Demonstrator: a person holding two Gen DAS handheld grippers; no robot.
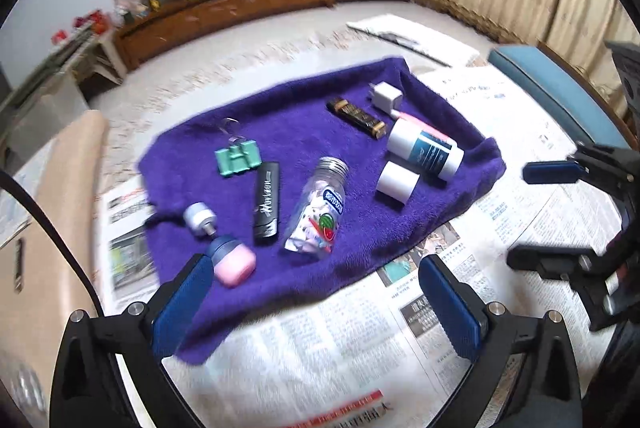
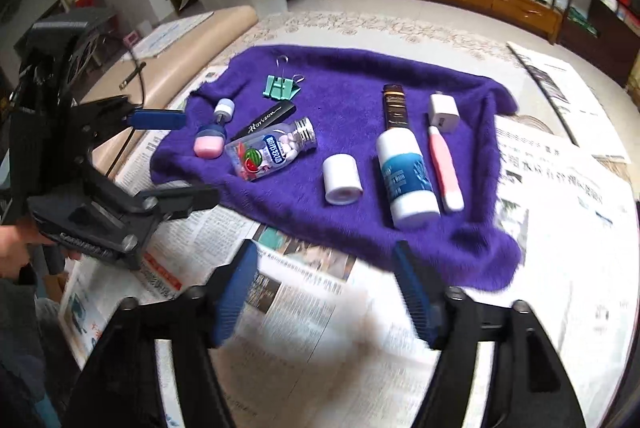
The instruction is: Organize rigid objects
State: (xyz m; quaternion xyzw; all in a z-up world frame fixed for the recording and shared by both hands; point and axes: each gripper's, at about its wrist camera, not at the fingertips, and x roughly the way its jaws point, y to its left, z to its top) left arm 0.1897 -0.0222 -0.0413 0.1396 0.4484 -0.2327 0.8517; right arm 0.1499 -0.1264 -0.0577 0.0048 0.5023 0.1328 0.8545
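Newspaper-covered floor, purple towel (image 1: 304,131) spread out. Both grippers, left (image 1: 316,304) and right (image 2: 326,292), hover empty, jaws wide open; candy bottle (image 2: 272,149) mid-towel could roll if nudged.

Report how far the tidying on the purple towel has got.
Looks done: all the small items lie on the purple towel, the white bottle, its cap, pink razor and charger to one side. In hand: nothing; left gripper and right gripper are open and empty above the newspaper. Left: the candy bottle group lies loosely clustered.
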